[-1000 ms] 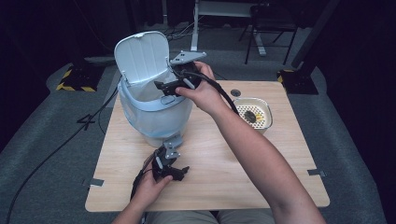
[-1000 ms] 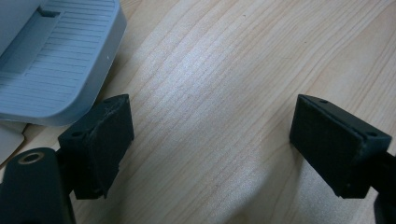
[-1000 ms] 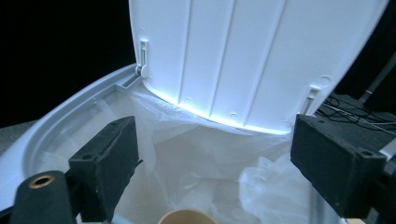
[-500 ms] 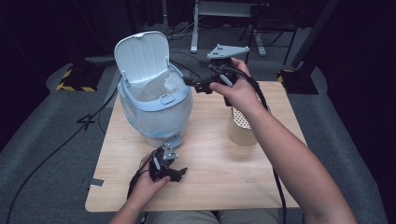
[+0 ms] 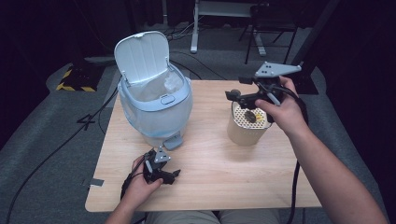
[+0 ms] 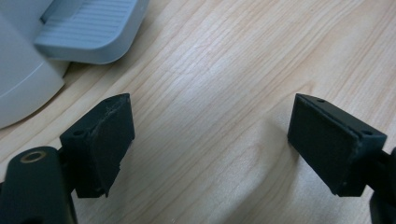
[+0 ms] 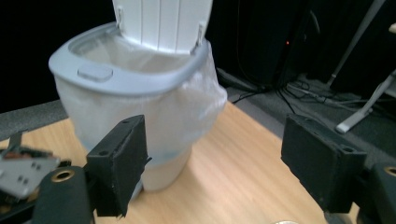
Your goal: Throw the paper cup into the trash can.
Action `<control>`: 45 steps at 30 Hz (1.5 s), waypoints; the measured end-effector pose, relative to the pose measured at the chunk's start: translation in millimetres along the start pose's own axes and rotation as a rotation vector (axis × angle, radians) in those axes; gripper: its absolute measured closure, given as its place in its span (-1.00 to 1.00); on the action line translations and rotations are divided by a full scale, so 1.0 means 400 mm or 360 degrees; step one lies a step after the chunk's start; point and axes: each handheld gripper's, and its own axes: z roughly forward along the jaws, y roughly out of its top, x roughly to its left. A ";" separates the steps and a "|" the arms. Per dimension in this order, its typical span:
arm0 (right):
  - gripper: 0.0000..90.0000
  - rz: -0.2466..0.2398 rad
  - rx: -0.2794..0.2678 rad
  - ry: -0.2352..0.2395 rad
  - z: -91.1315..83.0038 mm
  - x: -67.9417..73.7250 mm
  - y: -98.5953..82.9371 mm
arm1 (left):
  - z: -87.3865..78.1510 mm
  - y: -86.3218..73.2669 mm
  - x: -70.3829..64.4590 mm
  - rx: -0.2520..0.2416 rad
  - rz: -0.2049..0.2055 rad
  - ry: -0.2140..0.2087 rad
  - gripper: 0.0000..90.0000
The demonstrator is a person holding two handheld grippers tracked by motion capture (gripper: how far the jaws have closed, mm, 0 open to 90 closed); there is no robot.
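A pale blue plastic pedal bin [image 5: 154,105] lined with a white bag stands upright on the table's left, lid open, well apart from a beige perforated-top canister [image 5: 246,125] at right.

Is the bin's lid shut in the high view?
No, the lid stands raised behind the bin, leaving the bag-lined opening uncovered.

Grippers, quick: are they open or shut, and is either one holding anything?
Left gripper: open, holding nothing, jaws over the bare table.
Right gripper: open, holding nothing, pointing at the bin.
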 end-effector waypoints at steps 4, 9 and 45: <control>-0.49 -0.0020 0.0054 -0.0034 -0.048 -0.006 -0.065 | -0.001 -0.001 0.000 -0.0001 -0.0003 0.0002 -0.67; -0.49 0.0036 0.0094 -0.0073 -0.101 -0.012 -0.152 | -0.002 -0.001 -0.003 0.0003 -0.0015 0.0020 -0.67; -0.50 0.0346 0.0454 -0.0280 -0.109 -0.038 -0.704 | -0.015 -0.010 -0.006 -0.0002 -0.0048 0.0060 -0.58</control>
